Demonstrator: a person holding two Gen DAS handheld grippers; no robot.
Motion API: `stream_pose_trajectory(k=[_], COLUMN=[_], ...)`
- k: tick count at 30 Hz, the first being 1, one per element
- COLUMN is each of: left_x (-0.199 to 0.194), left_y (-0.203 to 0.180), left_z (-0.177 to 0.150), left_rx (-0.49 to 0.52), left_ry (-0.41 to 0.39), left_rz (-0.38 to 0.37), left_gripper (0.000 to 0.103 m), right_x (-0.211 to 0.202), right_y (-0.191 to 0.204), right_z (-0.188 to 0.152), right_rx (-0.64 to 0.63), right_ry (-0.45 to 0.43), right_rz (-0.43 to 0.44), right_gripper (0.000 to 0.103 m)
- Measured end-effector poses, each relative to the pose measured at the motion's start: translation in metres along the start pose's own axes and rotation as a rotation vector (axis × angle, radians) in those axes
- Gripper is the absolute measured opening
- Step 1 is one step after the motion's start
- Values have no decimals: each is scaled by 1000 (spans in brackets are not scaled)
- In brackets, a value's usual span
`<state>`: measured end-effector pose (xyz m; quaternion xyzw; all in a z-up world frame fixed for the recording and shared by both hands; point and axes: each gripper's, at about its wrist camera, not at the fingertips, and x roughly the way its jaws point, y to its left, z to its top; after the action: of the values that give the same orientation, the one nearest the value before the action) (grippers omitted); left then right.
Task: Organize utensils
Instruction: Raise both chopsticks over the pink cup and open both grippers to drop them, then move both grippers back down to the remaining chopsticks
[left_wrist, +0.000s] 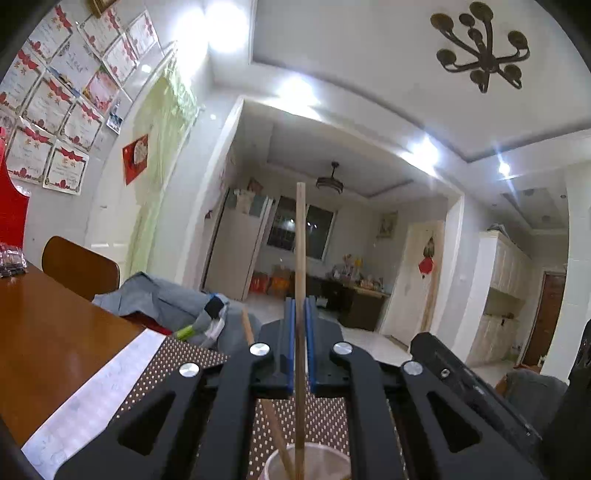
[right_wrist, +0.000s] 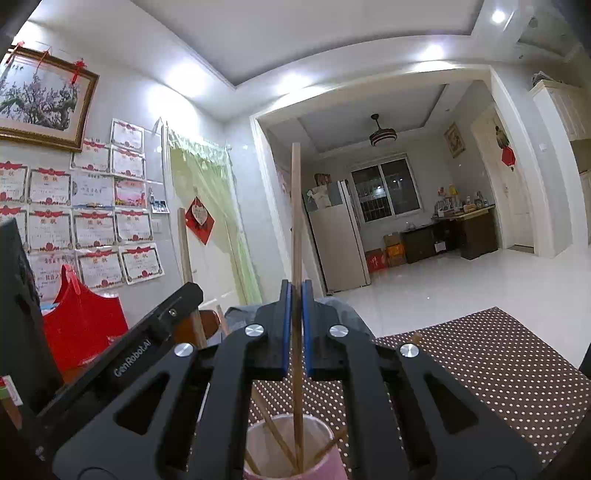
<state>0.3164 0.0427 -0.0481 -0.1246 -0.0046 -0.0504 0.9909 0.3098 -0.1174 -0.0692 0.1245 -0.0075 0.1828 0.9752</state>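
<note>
white tiled floor (right_wrist: 424, 280), certificates (right_wrist: 92, 221) covering the wall.

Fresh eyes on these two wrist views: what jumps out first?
Dead centre in each view, a thin wooden chopstick stands upright, clamped by the left gripper and the right gripper. Both lower ends sit in the pale pink cup on the brown polka-dot mat.

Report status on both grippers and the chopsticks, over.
Left gripper shut on a chopstick, upright, lower end in the cup. Right gripper shut on another chopstick, tip in the pink cup. Nothing blocking.
</note>
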Motion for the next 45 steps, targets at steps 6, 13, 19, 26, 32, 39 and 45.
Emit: stream_pose_trajectory(k=[6, 13, 19, 26, 32, 39, 45], left_x=[-11, -28, -40, -57, -76, -98, -116], left_y=[-6, -6, -7, -7, -5, -6, -5], left_z=[-8, -8, -5, 0, 8, 14, 13], left_rx=[54, 69, 95, 122, 126, 143, 170], left_ry=[69, 101, 135, 136, 130, 131, 205], left_rz=[-19, -9, 21, 55, 72, 91, 95], left_gripper=[7, 27, 35, 42, 48, 49, 52], right_x=[-14, -22, -30, -39, -50, -69, -86], right_y=[0, 1, 3, 11, 14, 20, 25], right_z=[-9, -11, -16, -14, -7, 5, 7], right_rx=[-14, -25, -33, -53, -59, -71, -81], right_ry=[48, 96, 132, 155, 158, 141, 167], right_rz=[-11, -29, -41, -58, -92, -119, -137], right_gripper=[6, 6, 6, 7, 35, 49, 51])
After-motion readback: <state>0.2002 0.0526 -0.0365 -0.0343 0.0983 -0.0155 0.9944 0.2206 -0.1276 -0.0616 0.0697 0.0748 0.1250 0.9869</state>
